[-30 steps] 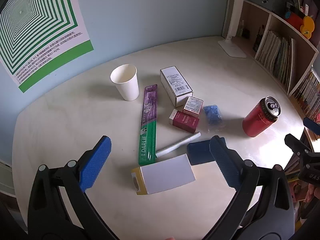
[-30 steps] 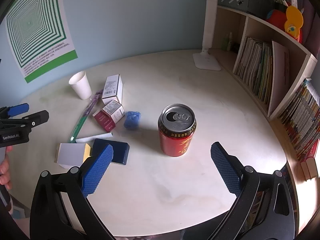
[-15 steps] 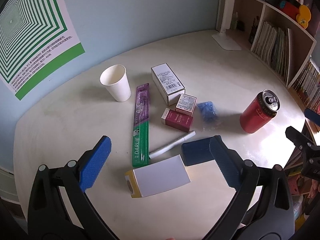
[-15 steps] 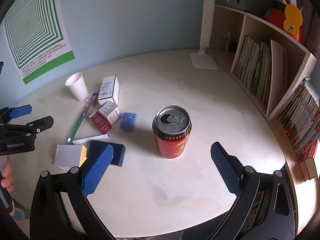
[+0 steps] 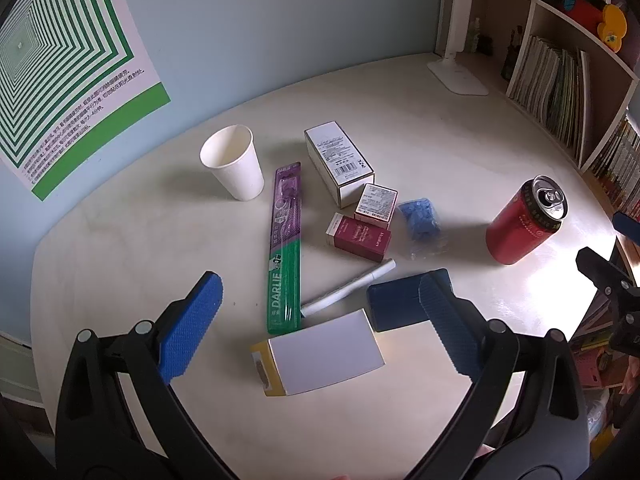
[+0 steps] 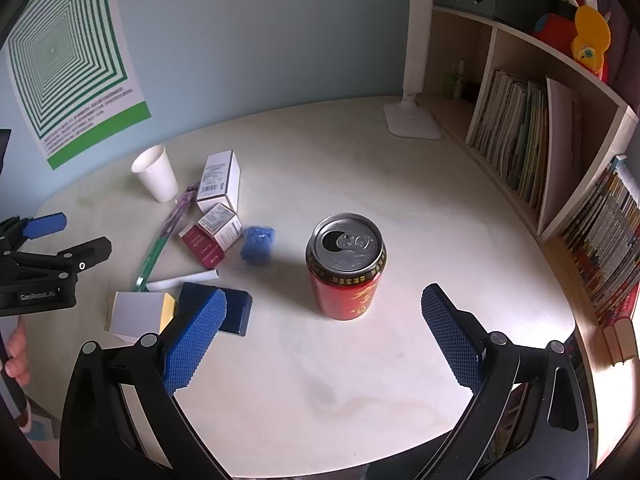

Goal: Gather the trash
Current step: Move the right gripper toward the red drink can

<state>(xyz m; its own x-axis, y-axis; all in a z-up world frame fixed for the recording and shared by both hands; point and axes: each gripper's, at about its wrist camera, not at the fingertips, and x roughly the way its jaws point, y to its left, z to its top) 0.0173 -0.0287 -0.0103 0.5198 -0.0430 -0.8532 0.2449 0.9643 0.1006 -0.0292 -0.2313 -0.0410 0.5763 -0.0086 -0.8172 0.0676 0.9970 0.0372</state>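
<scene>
- Pale round worktop [image 6: 400,208], shelves beyond; litter not yet collected.
- Right gripper [image 6: 320,334]: fingers wide, holding nothing; red can [image 6: 346,268] upright just ahead between them, nearer than 1 s ago.
- Left gripper [image 5: 320,328]: fingers wide, over white box [image 5: 320,354]; view shifted slightly.

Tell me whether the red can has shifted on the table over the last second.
Cannot tell, though probably not. The red can keeps its place relative to the blue crumpled wrapper and the dark blue box; its drift in the frame looks like the right gripper camera moving.
</scene>
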